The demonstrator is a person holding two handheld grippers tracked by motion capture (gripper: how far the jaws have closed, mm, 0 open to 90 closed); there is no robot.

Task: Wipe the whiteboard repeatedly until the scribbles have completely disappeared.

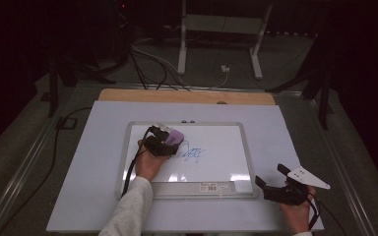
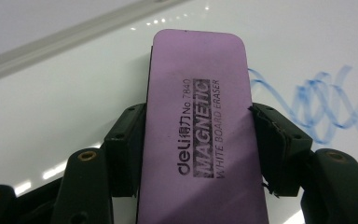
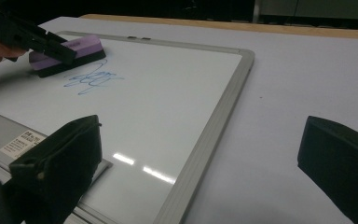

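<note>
- Nearest in the high view, the right gripper [image 1: 270, 178] rests at the near right corner of the whiteboard [image 1: 246, 147], on the pale table cover [image 1: 93, 167]; its jaws stand wide apart with nothing between them. The person's hand behind it is cut off by the bottom edge.
- In the right gripper view the two black jaws rise from the lower corners, both cropped by the frame, with the board's grey rim [image 3: 214, 126] running between them.
- A label [image 1: 208, 187] sits on the board's near tray; its print is too small to read.
- Farther in, the left gripper [image 1: 170, 142] holds the purple eraser [image 2: 200, 130] on the board's left half, jaws narrowed onto its two long sides. The gripper's body covers much of the eraser from above.
- In the left gripper view the eraser's near end is cut off by the bottom edge. Its long axis runs along the jaws, pointing away from the hand toward the board's far rim; the printed top face is up, the dark underside toward the board.
- The blue scribble [image 1: 195, 154] lies just beside the eraser, on its right; whether the eraser touches the ink cannot be told.
- Beyond the table, the floor and stand legs are dim and hard to make out.
</note>
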